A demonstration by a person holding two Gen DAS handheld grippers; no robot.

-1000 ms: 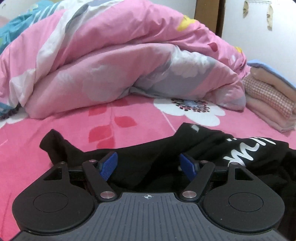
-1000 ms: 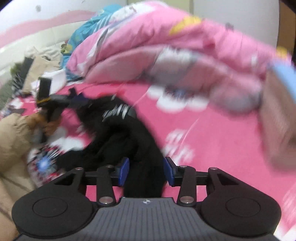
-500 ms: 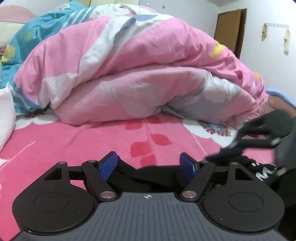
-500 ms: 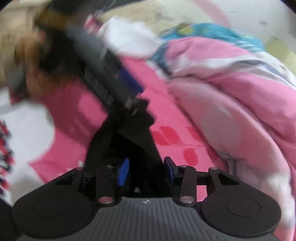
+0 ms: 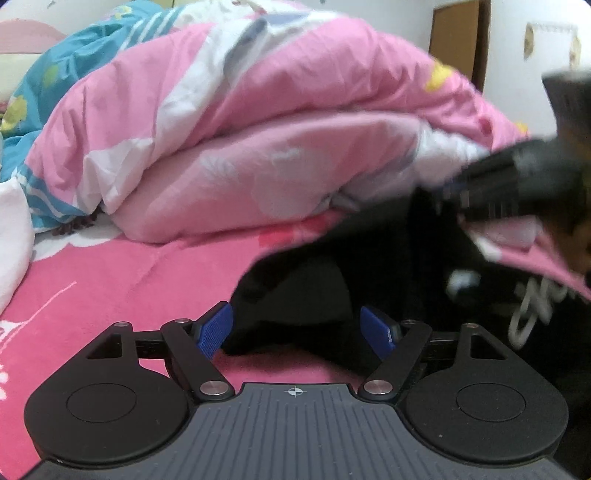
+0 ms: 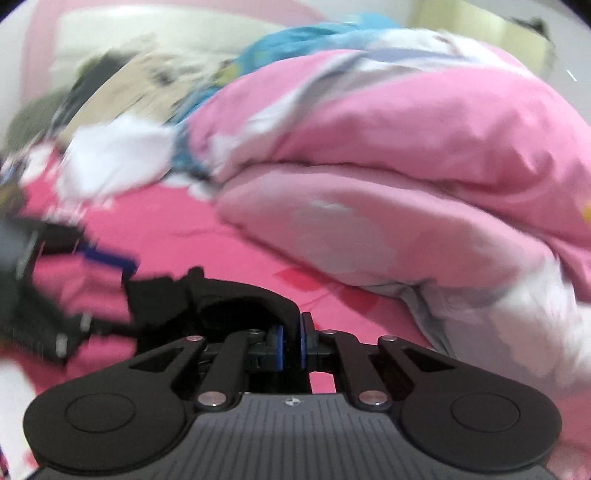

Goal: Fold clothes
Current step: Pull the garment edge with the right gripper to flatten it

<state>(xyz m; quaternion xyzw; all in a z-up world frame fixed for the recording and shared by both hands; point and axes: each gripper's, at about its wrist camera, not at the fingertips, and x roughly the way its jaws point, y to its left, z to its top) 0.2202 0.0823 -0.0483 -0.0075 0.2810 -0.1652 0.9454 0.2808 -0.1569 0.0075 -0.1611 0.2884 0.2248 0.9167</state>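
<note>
I'm in a home bedroom: a pink floral bed, a heaped quilt, a door far right.

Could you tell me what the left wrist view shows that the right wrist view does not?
Only the left wrist view shows the white lettering on the black garment, a brown door, and the left gripper open around the cloth. Only the right wrist view shows the right gripper shut on a garment edge, plus blurred beige bedding. Both show the pink duvet and pink sheet.
</note>
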